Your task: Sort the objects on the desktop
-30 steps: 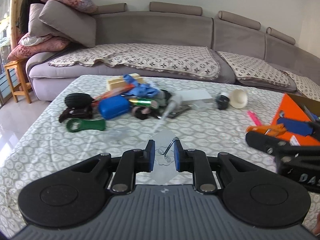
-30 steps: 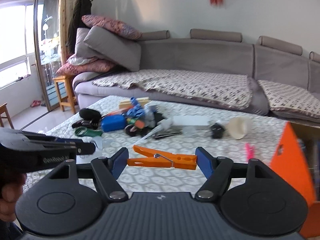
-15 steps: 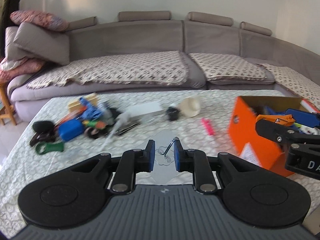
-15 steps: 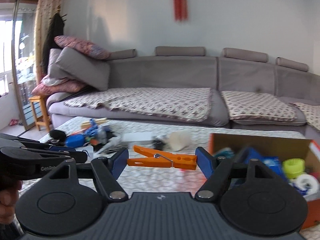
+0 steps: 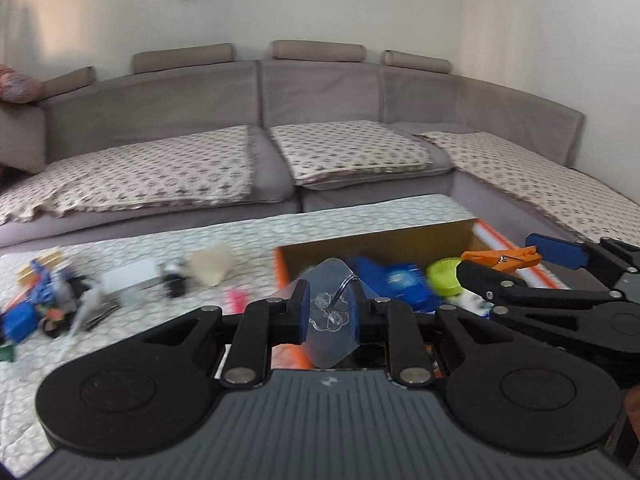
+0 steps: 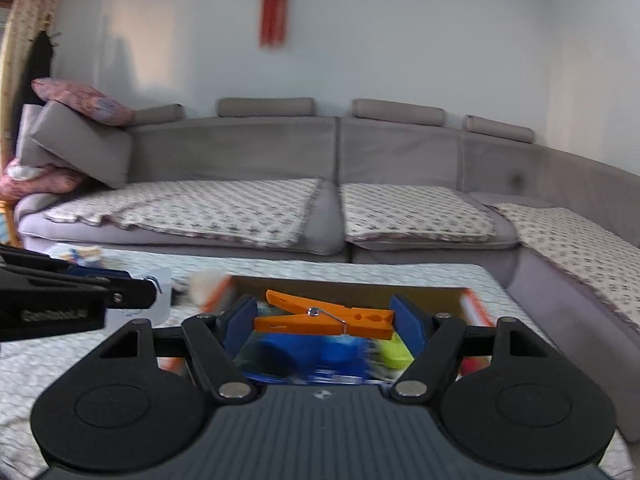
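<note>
Orange plastic shows at the centre of the right wrist view: a clothespin (image 6: 325,319) lies crosswise between the blue pads of the right gripper (image 6: 323,320), which is clamped on its two ends. It hangs above the open orange cardboard box (image 6: 474,307), whose inside holds a blurred blue item (image 6: 308,356) and a yellow-green one (image 6: 394,354).

At the left edge of that view the left gripper (image 6: 154,286) reaches in, its jaws drawn close together on a clear adhesive hook (image 5: 334,312). In the left wrist view this hook is a transparent sheet with a small metal wire hook on its face, pinched between the left gripper's (image 5: 333,314) pads, and it sits over the near left corner of the box (image 5: 282,268). The right gripper (image 5: 516,258) appears to the right there, with the clothespin (image 5: 500,258) over the box's right side.

To the left on the patterned tablecloth (image 5: 120,352) lies a blurred pile of unsorted items (image 5: 60,304), with a cream-coloured object (image 5: 210,266) and a small pink piece (image 5: 236,300) nearer the box. A grey sofa (image 6: 280,160) runs along the far side, and a red tassel ornament (image 6: 274,4) hangs on the wall.
</note>
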Demonstrator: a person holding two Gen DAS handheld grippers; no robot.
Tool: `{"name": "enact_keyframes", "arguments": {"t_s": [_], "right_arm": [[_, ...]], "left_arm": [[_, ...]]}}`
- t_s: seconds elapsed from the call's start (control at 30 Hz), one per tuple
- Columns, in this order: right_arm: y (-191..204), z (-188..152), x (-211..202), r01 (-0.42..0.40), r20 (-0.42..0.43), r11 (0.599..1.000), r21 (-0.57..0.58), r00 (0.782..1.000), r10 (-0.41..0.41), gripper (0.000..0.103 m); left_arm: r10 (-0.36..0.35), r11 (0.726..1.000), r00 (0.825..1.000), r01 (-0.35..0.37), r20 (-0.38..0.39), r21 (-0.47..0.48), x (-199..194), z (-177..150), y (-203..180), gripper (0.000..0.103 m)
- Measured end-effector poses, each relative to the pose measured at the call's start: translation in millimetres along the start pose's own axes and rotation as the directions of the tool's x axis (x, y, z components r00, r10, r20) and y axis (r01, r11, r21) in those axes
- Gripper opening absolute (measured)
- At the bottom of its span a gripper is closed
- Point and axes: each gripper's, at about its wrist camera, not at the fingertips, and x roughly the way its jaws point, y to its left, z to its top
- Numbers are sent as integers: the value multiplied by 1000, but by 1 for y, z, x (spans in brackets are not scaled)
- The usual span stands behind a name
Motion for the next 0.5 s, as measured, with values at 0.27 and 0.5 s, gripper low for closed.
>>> {"name": "enact_keyframes", "arguments": {"t_s": [0.27, 0.5], "right_arm": [[-30, -19, 19, 73, -46, 996, 44, 996, -71, 73], [-35, -31, 34, 77, -70, 996, 54, 995, -73, 73]], "left_arm": [[-54, 998, 996, 55, -69, 20, 36, -3, -17, 20], [-27, 999, 993, 31, -113, 30, 49, -5, -26, 20]]}}
